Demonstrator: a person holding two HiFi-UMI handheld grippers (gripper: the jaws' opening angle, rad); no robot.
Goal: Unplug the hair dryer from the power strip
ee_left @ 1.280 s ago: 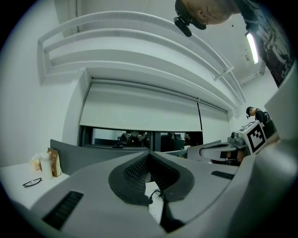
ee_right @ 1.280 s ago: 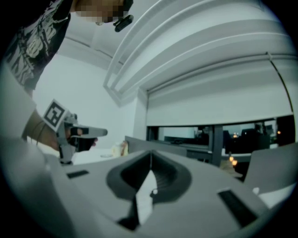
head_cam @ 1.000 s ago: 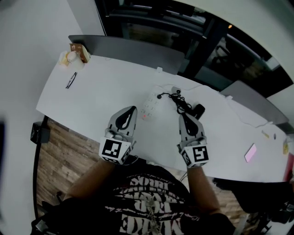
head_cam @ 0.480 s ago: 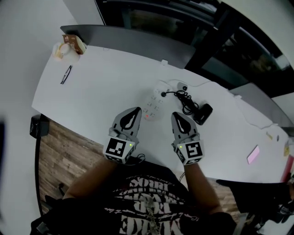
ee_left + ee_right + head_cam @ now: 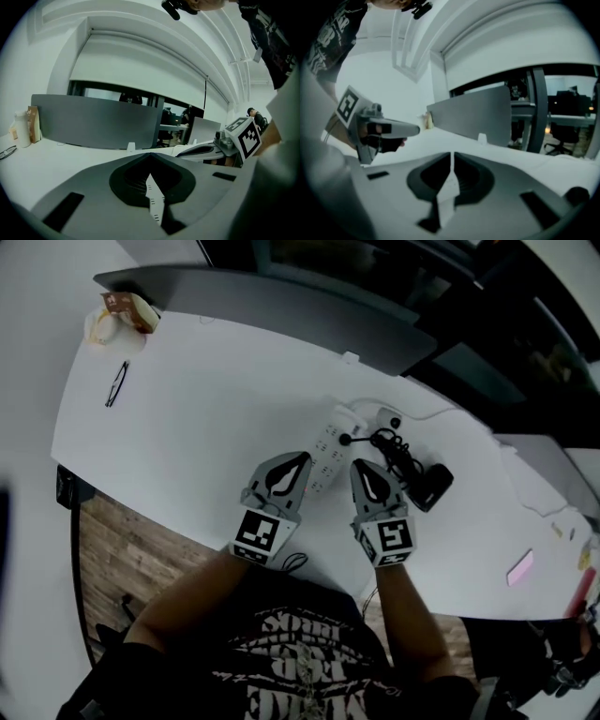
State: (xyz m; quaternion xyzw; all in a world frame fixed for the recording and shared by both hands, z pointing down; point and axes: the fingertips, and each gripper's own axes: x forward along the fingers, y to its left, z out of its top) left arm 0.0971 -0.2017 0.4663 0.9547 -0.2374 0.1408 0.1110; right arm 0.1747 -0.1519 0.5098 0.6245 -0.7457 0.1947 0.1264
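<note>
1. The left tongs (image 5: 298, 461) have their jaws pressed together with nothing between them, and so do the right tongs (image 5: 362, 468). I'd say they are shut simply because neither has reached anything to take hold of.
2. They hang side by side over the near part of the surface (image 5: 187, 409), tips pointing away from the person. The left pair is at the near end of the power strip (image 5: 330, 444), and the right pair is just beside it on the cord's side. That split looks deliberate: one to pin the strip down, the other to draw the plug.
3. The strip lies at a slant, with the black plug (image 5: 345, 439) seated toward its far end, so the unplugging is not yet done.
4. From the plug, the cord (image 5: 389, 448) runs in a loose tangle to the hair dryer (image 5: 431, 486). The dryer lies on the surface to the right of the strip, near the right tongs — kept close, probably, by the bunched cord.
5. A pair of glasses (image 5: 116, 383) and a brown packet (image 5: 122, 304) sit well apart at the far left. A grey divider (image 5: 281, 306) runs along the back edge.
</note>
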